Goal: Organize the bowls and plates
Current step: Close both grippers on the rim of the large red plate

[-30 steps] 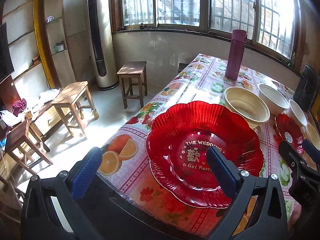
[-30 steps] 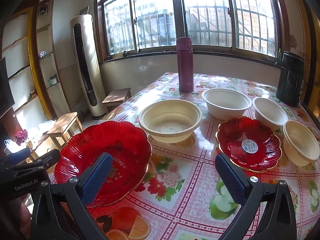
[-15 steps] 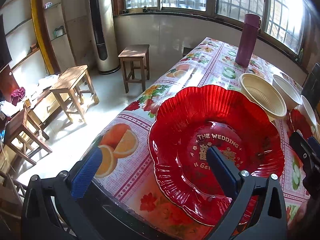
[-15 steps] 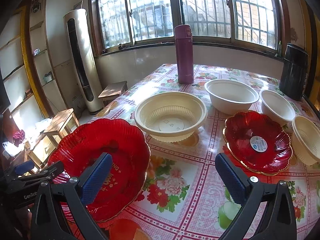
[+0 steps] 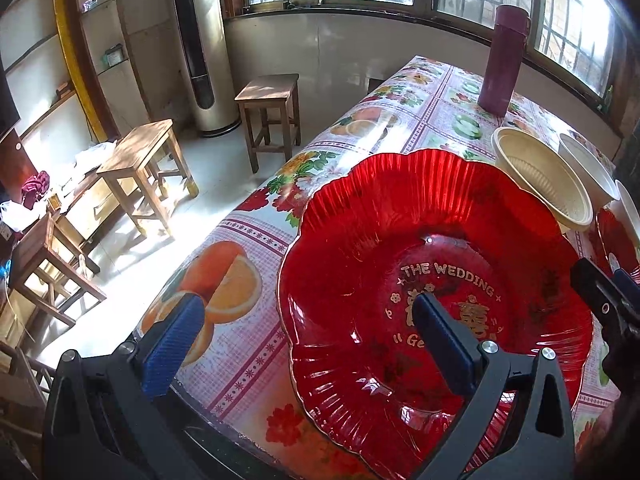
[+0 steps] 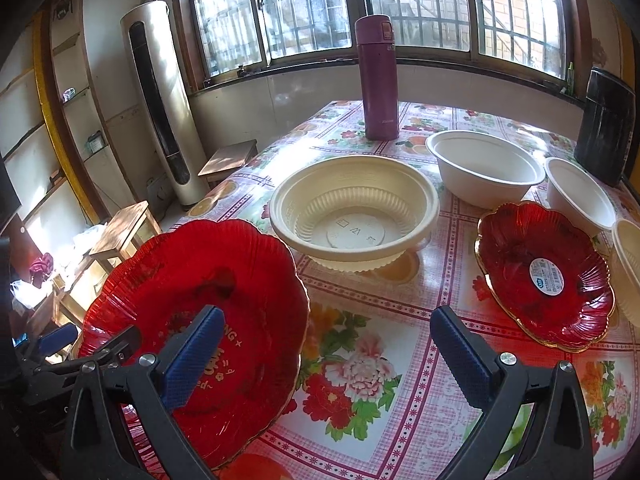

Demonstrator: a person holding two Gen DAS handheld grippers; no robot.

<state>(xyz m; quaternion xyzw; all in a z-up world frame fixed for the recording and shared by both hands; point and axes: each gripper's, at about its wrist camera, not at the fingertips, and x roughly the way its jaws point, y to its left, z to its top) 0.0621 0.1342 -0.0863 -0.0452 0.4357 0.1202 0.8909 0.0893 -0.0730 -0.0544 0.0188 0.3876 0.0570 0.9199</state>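
- Our left gripper [image 5: 304,332] has its jaws spread wide, nothing between them; it straddles the near-left rim of the large red plate [image 5: 420,240], one finger over the plate's centre, the other over the tablecloth [image 5: 256,248].
- Our right gripper [image 6: 326,346] is also wide apart and empty, hovering over the cloth between the large red plate and the small red plate [image 6: 544,276].
- Large red plate sits at the near-left corner of the table, looks tilted; we can't tell whether it's flat on the cloth or propped.
- Nothing stacked so far, by our read: the large cream bowl [image 6: 354,210], large white bowl [image 6: 486,170], small white bowl [image 6: 580,194] and the cream bowl at the right edge [image 6: 628,264] all stand singly.
- Small red plate lies just beside the small white bowl, apart from the large plate.
- Purple flask [image 6: 378,80] and dark canister [image 6: 606,124] sit at the far side, out of the way.
- We judge the task at its start: plates to be nested, bowls to be nested by kind, all still to do.
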